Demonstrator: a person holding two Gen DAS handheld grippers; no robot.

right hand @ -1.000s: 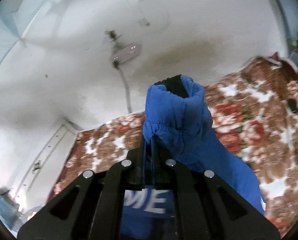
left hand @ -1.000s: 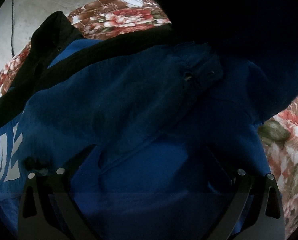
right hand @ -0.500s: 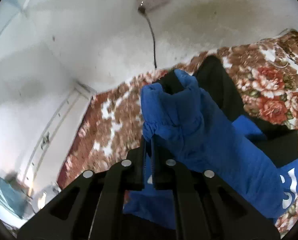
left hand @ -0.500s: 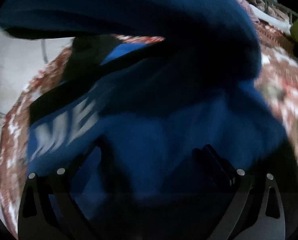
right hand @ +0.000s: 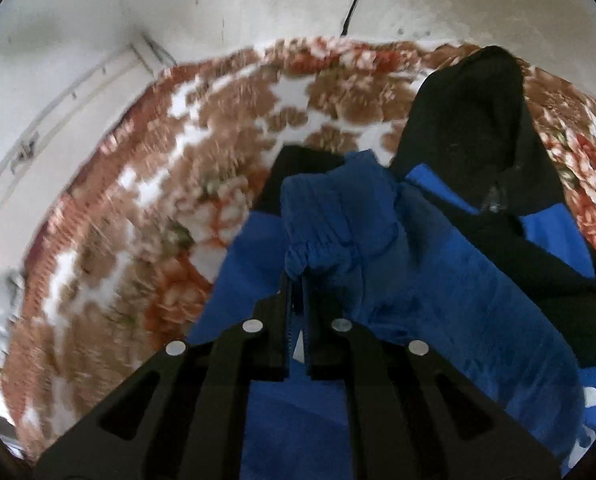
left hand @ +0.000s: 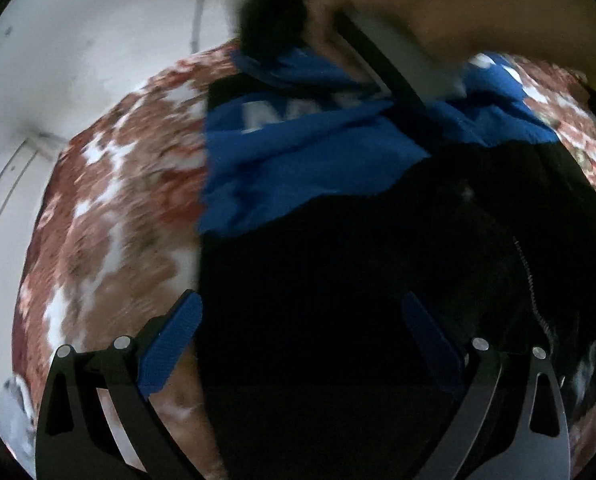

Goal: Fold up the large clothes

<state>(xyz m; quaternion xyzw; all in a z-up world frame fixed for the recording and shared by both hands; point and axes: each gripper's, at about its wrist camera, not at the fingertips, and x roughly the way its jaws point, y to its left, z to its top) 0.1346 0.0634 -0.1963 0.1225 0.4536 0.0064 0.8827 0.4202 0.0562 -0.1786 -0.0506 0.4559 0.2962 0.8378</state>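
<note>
Over the jacket (right hand: 438,288) on the floral blanket (right hand: 202,168), the right gripper (right hand: 297,280) pinches the sleeve cuff (right hand: 330,216) (likely to fold the sleeve across). Beside the jacket's edge, the left gripper (left hand: 298,344) gapes wide, holding nothing.

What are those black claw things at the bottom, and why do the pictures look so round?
Each claw is a gripper that a person holds, one per hand. A tiny wide-eyed camera sits on each, so everything bends round. One picture looks along the left gripper: its jaws stand wide open over the dark part of a blue and black jacket. The other looks along the right gripper, which is pinched shut on the jacket's blue sleeve cuff. The jacket lies on a flowery blanket, ready for folding.
</note>
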